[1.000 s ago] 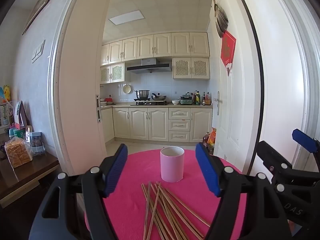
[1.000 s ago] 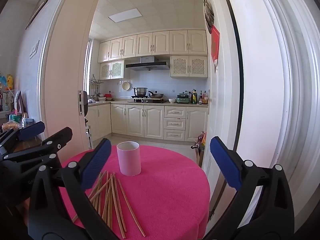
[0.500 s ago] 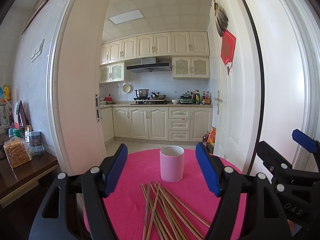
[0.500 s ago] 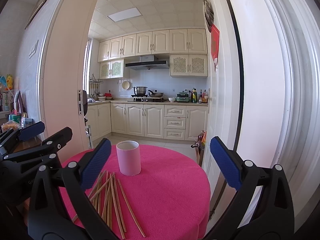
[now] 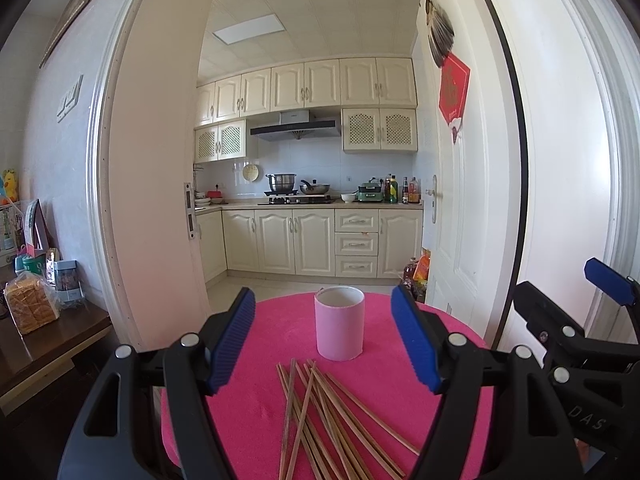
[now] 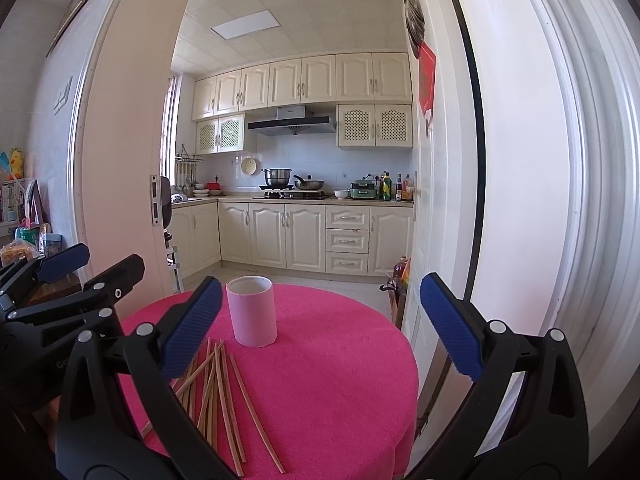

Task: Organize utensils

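Several brown wooden chopsticks [image 5: 320,412] lie in a loose, crossed pile on the round pink table [image 5: 400,380]. Behind them stands an upright pink cup [image 5: 339,323], empty as far as its rim shows. My left gripper [image 5: 323,344] hovers above the pile, open, with nothing between its blue pads. In the right wrist view the chopsticks [image 6: 218,384] lie low left and the cup [image 6: 252,311] sits near the far edge. My right gripper [image 6: 320,328] is open and empty over the table's right half. Each gripper shows at the side of the other's view.
A white door frame [image 5: 120,200] and door [image 5: 452,200] flank the table, with a kitchen behind. A dark side table [image 5: 40,344] to the left holds bagged bread [image 5: 30,306] and jars. The table edge [image 6: 412,360] drops off on the right.
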Tool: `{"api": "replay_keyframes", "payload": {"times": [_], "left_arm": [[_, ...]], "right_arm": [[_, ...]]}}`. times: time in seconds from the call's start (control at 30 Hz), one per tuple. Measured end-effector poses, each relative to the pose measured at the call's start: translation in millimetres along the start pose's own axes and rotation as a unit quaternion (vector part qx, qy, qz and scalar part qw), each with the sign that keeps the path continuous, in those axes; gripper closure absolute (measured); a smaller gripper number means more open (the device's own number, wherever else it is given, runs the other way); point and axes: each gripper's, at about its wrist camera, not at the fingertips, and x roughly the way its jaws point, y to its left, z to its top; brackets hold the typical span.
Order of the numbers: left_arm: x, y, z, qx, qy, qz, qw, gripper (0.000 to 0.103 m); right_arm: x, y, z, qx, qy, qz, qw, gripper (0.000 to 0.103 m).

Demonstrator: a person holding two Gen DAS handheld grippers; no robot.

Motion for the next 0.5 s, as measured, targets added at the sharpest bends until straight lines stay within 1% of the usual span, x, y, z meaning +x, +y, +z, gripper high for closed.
{"api": "replay_keyframes", "payload": {"times": [0.5], "left_arm": [[13, -4, -6, 0.010, 0.011, 0.001, 0.9999, 0.034]], "right_arm": [[11, 0, -3, 0.013, 0.015, 0.001, 1.000, 0.006]]}}
